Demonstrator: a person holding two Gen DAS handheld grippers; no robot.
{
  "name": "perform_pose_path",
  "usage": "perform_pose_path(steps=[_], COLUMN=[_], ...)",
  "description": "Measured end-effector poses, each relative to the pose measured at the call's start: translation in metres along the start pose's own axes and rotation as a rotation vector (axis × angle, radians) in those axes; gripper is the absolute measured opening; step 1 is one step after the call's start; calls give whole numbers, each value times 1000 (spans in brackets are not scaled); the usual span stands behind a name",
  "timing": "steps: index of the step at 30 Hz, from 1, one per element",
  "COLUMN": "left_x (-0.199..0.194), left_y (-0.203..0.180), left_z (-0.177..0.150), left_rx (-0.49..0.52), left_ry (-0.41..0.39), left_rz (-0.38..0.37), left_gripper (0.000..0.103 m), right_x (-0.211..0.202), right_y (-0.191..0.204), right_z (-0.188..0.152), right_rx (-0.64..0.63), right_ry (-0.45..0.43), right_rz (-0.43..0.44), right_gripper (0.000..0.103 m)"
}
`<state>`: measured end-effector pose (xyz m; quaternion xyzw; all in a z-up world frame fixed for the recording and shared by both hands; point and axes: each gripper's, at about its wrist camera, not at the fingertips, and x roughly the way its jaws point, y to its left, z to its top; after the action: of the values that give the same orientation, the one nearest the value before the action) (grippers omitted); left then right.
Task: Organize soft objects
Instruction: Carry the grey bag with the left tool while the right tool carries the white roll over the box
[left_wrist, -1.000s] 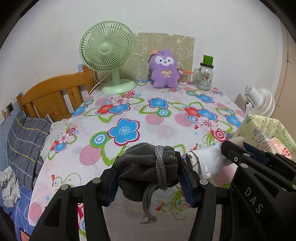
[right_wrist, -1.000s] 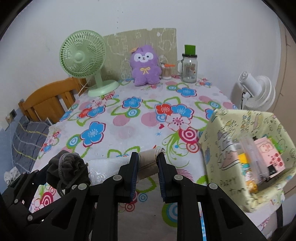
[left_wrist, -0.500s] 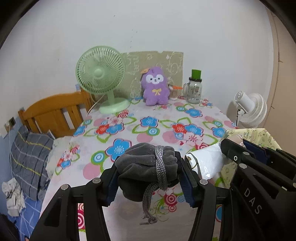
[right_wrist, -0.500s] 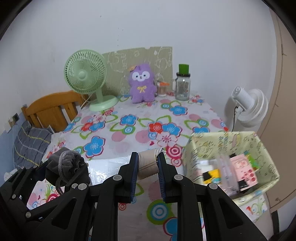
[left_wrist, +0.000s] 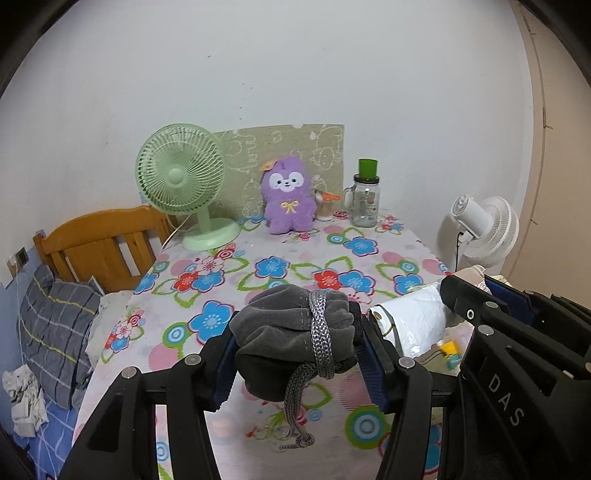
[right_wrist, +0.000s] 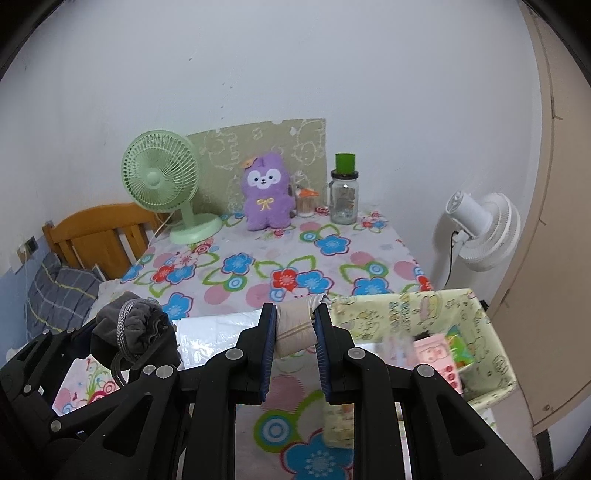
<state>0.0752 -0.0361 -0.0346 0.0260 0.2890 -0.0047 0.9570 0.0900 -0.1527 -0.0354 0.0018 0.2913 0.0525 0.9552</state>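
Currently left hand-held gripper clamps a dark grey fleece drawstring pouch above the floral-clothed table. Right hand-held gripper pinches a beige fabric roll tight, beside a pale green printed fabric bin.

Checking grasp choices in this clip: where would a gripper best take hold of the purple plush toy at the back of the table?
Probably the purple plush toy is best gripped across its body, coming from the front: it sits upright facing forward, with a green fan and a small cup close at its sides.
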Motion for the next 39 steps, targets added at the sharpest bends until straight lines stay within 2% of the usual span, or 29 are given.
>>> perform_pose_path(steps=[12,25,39], left_x=[6,27,68], left_y=[-53,-96,-137], left_z=[8,8,-2], left_rx=[35,65,114], left_ry=[5,35,132], left_rz=[-62,-103,-142], left_gripper=[59,59,59], right_x=[-7,5,28], right_y=[-58,-107,-146], right_z=[2,-2,-7], right_rx=[32,69,119], right_ry=[-11,14,54], right_rz=[-54,-90,-120], right_gripper=[23,23,23])
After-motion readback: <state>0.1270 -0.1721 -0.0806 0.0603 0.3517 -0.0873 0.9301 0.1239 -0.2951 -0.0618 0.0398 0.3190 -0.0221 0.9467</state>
